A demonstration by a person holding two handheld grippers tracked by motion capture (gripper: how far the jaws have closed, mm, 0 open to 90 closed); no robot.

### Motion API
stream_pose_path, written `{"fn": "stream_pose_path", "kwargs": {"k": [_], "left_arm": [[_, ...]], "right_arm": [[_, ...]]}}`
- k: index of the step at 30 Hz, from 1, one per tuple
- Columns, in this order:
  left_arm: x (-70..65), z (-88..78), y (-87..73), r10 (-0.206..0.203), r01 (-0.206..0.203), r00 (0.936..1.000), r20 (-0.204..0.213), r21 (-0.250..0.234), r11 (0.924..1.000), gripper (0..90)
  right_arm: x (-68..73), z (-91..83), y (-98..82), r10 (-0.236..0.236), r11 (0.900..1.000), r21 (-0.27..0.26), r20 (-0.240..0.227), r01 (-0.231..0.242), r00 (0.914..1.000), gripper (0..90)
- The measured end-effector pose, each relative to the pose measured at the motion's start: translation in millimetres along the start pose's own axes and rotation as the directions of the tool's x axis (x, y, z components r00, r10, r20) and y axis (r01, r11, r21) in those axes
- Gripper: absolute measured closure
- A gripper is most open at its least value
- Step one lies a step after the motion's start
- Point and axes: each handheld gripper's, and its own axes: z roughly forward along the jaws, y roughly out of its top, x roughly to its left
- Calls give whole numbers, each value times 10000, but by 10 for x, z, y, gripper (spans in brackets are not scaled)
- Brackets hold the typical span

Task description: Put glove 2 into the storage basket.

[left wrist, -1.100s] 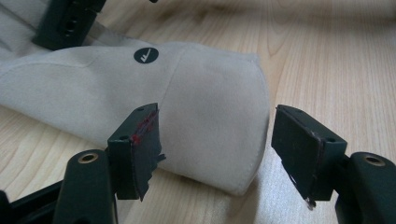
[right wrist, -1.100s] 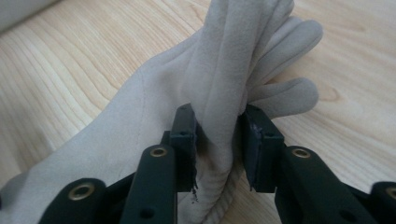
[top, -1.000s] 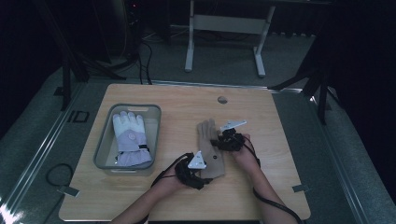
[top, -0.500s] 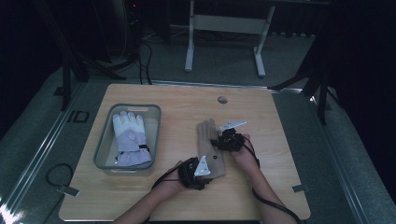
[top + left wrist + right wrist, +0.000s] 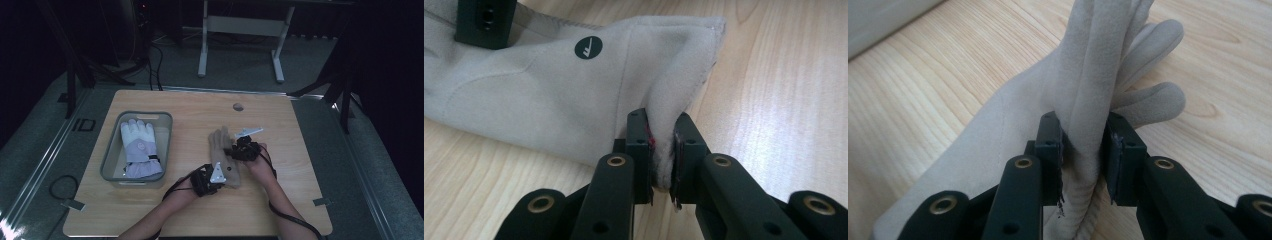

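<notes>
A beige glove [image 5: 220, 150] lies flat on the wooden table [image 5: 300, 200], fingers pointing away from me. My left gripper [image 5: 209, 181] sits at its cuff end. In the left gripper view the gripper [image 5: 663, 150] has just been closing and is shut on a pinched-up corner of the cuff of the glove [image 5: 549, 90], near a round black logo [image 5: 588, 47]. My right gripper [image 5: 243, 149] is at the glove's right side. In the right gripper view the gripper [image 5: 1085, 150] is shut on a raised fold of the glove [image 5: 998, 130] just below the fingers.
A grey bin [image 5: 112, 150] stands at the left of the table and holds a white and lavender glove [image 5: 139, 147]. A small round grommet [image 5: 238, 106] sits near the far edge. A metal stand [image 5: 240, 30] and cables are on the floor beyond the table.
My left gripper has edged slightly toward the glove's cuff. The right hand and the glove have kept their place.
</notes>
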Motion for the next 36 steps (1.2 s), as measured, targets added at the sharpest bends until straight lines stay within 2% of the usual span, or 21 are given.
{"fn": "stream_pose_path", "kwargs": {"k": [9, 15, 22, 23, 36], "left_arm": [[79, -297, 52, 39, -38, 9999, -162, 40, 10000, 817], [116, -458, 68, 100, -98, 9996, -266, 93, 9999, 818], [173, -643, 68, 74, -74, 9999, -148, 24, 10000, 818], [171, -666, 67, 42, -42, 9998, -201, -18, 10000, 818], [271, -1055, 44, 63, -51, 9976, -694, 186, 9998, 818]], "right_arm": [[127, -146, 216, -223, 9990, -375, 47, 225, 9997, 713], [211, -228, 376, -284, 9974, -659, -91, 278, 9996, 712], [288, -283, 492, -517, 9949, -876, -123, 504, 9986, 712], [347, -315, 563, -698, 9929, -965, -58, 689, 9975, 711], [556, -356, 870, -962, 9850, -1466, -283, 911, 9950, 710]]}}
